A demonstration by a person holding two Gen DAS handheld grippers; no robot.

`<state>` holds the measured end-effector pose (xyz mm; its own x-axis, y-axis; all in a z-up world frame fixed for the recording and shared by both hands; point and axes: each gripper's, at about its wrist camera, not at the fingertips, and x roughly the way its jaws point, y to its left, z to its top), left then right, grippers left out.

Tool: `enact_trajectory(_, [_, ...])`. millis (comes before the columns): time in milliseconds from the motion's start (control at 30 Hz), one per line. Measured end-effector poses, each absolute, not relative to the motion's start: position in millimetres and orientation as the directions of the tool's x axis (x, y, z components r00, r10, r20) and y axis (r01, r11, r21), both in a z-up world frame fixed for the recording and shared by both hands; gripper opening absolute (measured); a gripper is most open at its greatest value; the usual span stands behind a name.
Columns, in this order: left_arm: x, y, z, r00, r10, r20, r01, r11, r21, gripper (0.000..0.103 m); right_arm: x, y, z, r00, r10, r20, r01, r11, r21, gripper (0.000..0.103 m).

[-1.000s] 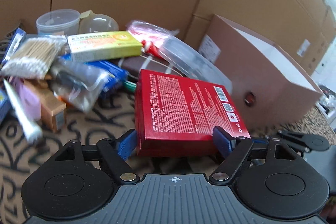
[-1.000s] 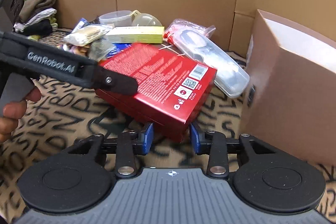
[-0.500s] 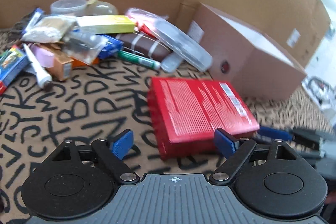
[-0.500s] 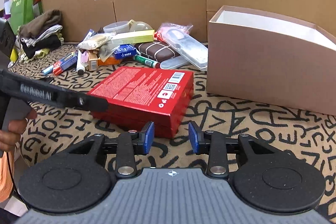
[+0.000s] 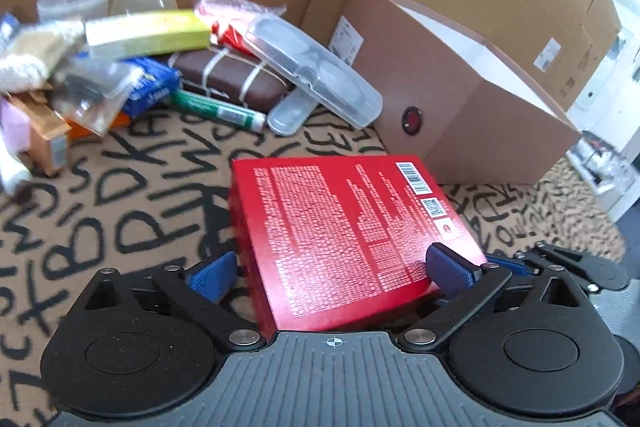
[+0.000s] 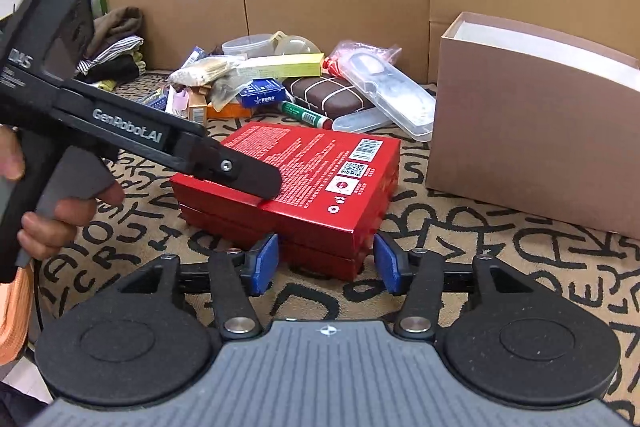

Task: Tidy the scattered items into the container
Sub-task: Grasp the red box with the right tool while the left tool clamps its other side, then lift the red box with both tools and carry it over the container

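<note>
My left gripper (image 5: 328, 267) is spread wide around the near end of the flat red cardboard box (image 5: 344, 227) with white print, a barcode and a QR code on its top face. The right blue pad (image 5: 448, 269) sits against the box's right edge, while the left one stands a little off the left edge, so I cannot tell whether the box is truly clamped. In the right wrist view the box (image 6: 320, 171) lies flat on the tan cloth with black letters (image 6: 500, 239), and it looks like two red layers stacked. My right gripper (image 6: 326, 261) is also open, its blue fingers either side of the box's near corner, not pressing on it. The left tool's black arm crosses that view from the left, its tip lying over the box's left edge, with a hand (image 6: 52, 223) wrapped around its grey handle.

The open brown cardboard container with a white inside (image 6: 536, 115) stands to the right of the red box, near it but not touching. Behind the box lies the heap: a clear plastic glasses case (image 5: 312, 71), a green marker pen (image 5: 218, 109), a brown case bound with pale bands (image 5: 232, 77), a yellow-green carton (image 5: 148, 33), a blue packet (image 5: 154, 87) and a bag of cotton swabs (image 5: 32, 55).
</note>
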<state>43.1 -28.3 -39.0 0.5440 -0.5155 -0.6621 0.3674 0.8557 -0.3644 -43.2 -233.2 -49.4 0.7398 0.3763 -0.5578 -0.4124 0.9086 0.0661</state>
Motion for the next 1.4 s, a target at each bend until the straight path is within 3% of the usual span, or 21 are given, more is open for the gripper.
enact_trajectory(333, [51.7, -24.1, -47.2, 0.512, -0.562, -0.65, 0.388, 0.826, -0.409, 0.102, -33.3, -225.4, -53.7, 0.705, 0.416, -0.574, -0.507, 0.862, 0.002, 0.07])
enact_trajectory(700, [46.8, -29.1, -43.9, 0.532, -0.548, -0.645, 0.413, 0.833, -0.368, 0.102, -41.8, -213.0, -51.3, 0.734, 0.351, -0.581, -0.483, 0.872, -0.084, 0.067])
enact_trajectory(1400, [9.9, -55.7, 43.1, 0.672, -0.557, -0.488, 0.491, 0.828, -0.27, 0.097, -80.3, -244.3, 22.0, 0.846, 0.344, -0.408, -0.423, 0.898, -0.12, 0.06])
